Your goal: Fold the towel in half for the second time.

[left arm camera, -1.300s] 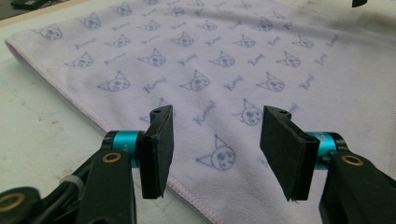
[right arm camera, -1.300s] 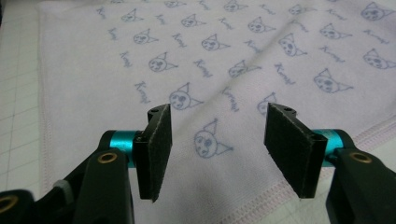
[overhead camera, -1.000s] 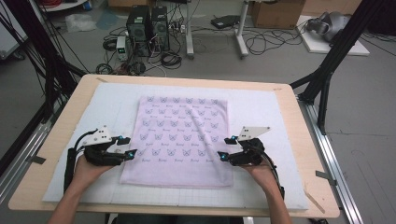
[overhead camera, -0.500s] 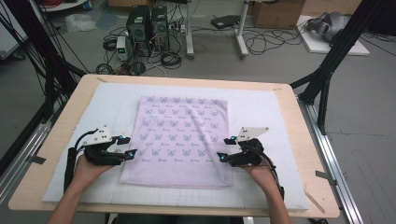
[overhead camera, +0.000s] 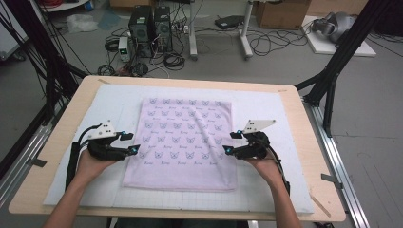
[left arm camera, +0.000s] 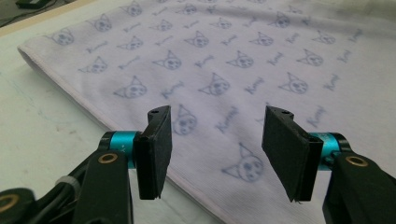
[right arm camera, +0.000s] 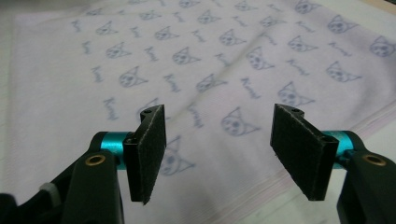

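Note:
A pale pink cloth (overhead camera: 185,140) printed with small blue cat faces lies flat on the white mat, its long sides running away from me. My left gripper (overhead camera: 134,144) hovers at the cloth's left edge, jaws open, nothing between them. In the left gripper view the cloth (left arm camera: 243,60) spreads beyond the open left gripper (left arm camera: 217,144), its hem passing under the jaws. My right gripper (overhead camera: 228,142) sits at the cloth's right edge, open and empty. In the right gripper view, the right gripper (right arm camera: 218,149) stands over the cloth (right arm camera: 210,60), which has a faint diagonal crease.
The white gridded mat (overhead camera: 280,123) covers a wooden table (overhead camera: 62,137). Bare mat lies on both sides of the cloth and in front of it. Beyond the table's far edge stand computer towers (overhead camera: 152,23) amid cables on the floor. Black stand legs (overhead camera: 332,71) rise at the right.

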`<state>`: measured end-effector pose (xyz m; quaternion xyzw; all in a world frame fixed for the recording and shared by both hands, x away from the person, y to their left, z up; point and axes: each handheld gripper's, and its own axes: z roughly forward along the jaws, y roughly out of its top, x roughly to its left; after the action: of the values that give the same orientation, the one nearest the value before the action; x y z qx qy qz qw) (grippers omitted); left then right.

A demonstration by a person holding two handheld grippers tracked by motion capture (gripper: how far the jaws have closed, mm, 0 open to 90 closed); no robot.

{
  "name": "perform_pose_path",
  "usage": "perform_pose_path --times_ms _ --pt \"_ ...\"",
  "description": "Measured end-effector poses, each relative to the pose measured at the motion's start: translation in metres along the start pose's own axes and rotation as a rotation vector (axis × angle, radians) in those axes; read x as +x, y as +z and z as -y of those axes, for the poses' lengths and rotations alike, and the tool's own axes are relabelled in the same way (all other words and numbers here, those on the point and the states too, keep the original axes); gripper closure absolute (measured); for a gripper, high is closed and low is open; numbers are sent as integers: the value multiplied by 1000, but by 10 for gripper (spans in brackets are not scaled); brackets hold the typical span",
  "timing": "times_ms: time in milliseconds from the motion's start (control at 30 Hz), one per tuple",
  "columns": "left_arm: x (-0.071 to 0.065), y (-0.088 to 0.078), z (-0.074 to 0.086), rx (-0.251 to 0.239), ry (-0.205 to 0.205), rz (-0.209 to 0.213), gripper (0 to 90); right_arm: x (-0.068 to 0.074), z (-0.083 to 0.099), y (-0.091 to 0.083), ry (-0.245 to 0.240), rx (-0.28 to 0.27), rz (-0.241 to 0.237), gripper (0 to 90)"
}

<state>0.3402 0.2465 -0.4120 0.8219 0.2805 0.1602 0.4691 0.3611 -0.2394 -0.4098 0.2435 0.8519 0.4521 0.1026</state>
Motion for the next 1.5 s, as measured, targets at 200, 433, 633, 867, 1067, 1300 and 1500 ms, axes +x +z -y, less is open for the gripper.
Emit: perform_pose_path --times_ms 200,433,633,867,1067,1300,1500 --pt "22 16 -18 4 -12 -16 451 -26 -13 10 19 33 11 347" --pt "53 31 -41 31 -38 -26 468 -53 -34 21 9 75 45 347" --pt "74 42 -58 50 -57 -43 522 -78 -57 24 9 65 68 355" --pt "93 49 -49 69 -114 -56 531 -99 -57 32 38 73 103 384" --pt "94 61 -32 109 -114 -88 520 -105 -43 45 68 127 127 396" --pt "97 74 -21 129 -163 -107 527 -108 -23 57 99 167 172 417" --pt "99 85 -13 194 -189 -140 533 -109 -14 67 128 188 161 491"
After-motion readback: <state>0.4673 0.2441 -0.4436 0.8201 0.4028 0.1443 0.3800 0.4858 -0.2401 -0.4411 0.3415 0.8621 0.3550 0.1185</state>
